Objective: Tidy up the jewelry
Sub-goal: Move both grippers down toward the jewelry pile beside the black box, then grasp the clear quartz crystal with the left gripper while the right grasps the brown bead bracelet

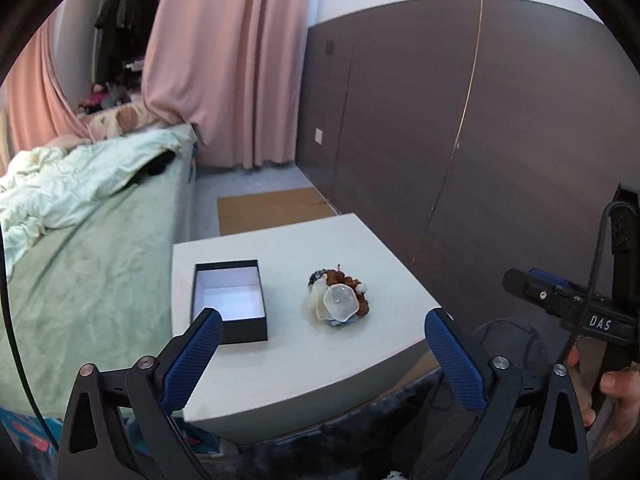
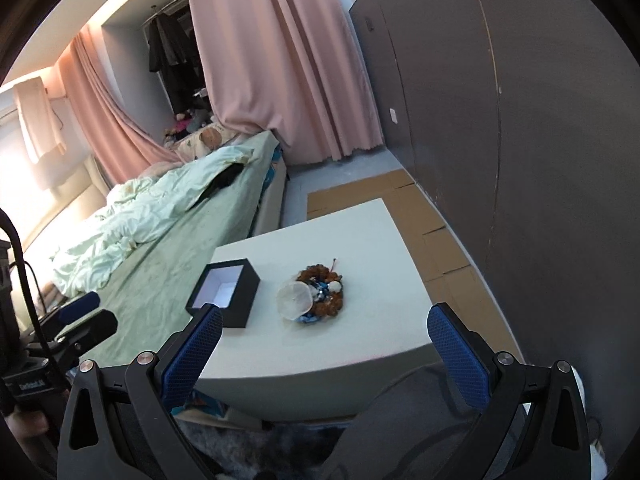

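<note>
Blue-padded fingers frame both views, spread wide with nothing between them: the left gripper (image 1: pixel 322 330) and the right gripper (image 2: pixel 326 326) both hang short of the near edge of a white table (image 1: pixel 280 368), holding nothing.

On the tabletop sits a black box (image 1: pixel 230 302), lid off, its white lining bare, toward the bed side. Near it, toward the wall side, lies the jewelry pile (image 1: pixel 339 300): brown beads, some blue and white pieces, and a pale translucent disc on top. Box and pile are apart, not touching.

From the left wrist, the box (image 2: pixel 224 292) interior shows fully and the other tool appears at the right edge, with a hand (image 1: pixel 612 392) wrapped round its handle. From the right wrist, the box is seen more from its corner, so one outer black wall shows, and the jewelry pile (image 2: pixel 314 300) reads more clearly as a ring of brown beads with the disc lying on its bed side. That view also catches the left tool at its left edge.

Beyond the table, flattened cardboard (image 2: pixel 360 192) lies on the floor beside a dark panelled wall (image 1: pixel 440 120). A bed (image 1: pixel 80 260) with green sheets and a rumpled pale quilt runs alongside, and pink curtains (image 1: pixel 224 60) hang behind it.
</note>
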Demonstrator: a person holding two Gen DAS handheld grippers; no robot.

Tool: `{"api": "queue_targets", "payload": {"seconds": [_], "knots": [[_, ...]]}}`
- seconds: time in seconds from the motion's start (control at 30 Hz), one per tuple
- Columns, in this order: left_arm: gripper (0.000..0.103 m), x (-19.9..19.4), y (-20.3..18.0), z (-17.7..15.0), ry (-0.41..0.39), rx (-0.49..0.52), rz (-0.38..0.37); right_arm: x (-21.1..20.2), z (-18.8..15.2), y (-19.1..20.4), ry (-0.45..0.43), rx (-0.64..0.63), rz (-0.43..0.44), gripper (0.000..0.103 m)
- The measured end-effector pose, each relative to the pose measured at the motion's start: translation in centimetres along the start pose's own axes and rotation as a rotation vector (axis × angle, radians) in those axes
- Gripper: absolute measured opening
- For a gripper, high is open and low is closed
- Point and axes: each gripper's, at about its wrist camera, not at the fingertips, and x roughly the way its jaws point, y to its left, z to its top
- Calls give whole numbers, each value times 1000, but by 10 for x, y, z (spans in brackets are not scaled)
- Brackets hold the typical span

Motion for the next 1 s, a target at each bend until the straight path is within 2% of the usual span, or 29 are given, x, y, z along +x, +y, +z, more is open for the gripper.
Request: {"api": "queue_targets", "payload": {"seconds": [0.07, 0.23, 0.33, 0.5, 0.63, 0.8, 0.9, 0.93, 1.0], "knots": [[89, 14, 2, 2, 24, 2, -1, 13, 4, -4, 12, 14, 29, 103], [85, 53, 11, 7, 97, -16, -31, 52, 10, -16, 64, 52, 41, 97], [81, 76, 15, 8, 140, -27, -55, 76, 9, -25, 118, 91, 77, 83], [78, 115, 17, 8, 197, -35, -93, 107, 6, -34, 175, 129, 101, 80], [67, 147, 18, 6, 266, -31, -125, 134, 8, -44, 213, 179, 155, 72], [66, 183, 21, 4, 323, -37, -145, 163, 13, -54, 255, 255, 200, 66], [66, 201, 22, 2, 354, -35, -157, 180, 16, -58, 279, 278, 197, 65], [63, 207, 23, 1, 365, -37, -166, 185, 15, -59, 291, 286, 198, 65], [51, 218, 26, -2, 389, -44, -183, 196, 13, -60, 317, 299, 200, 63]]}}
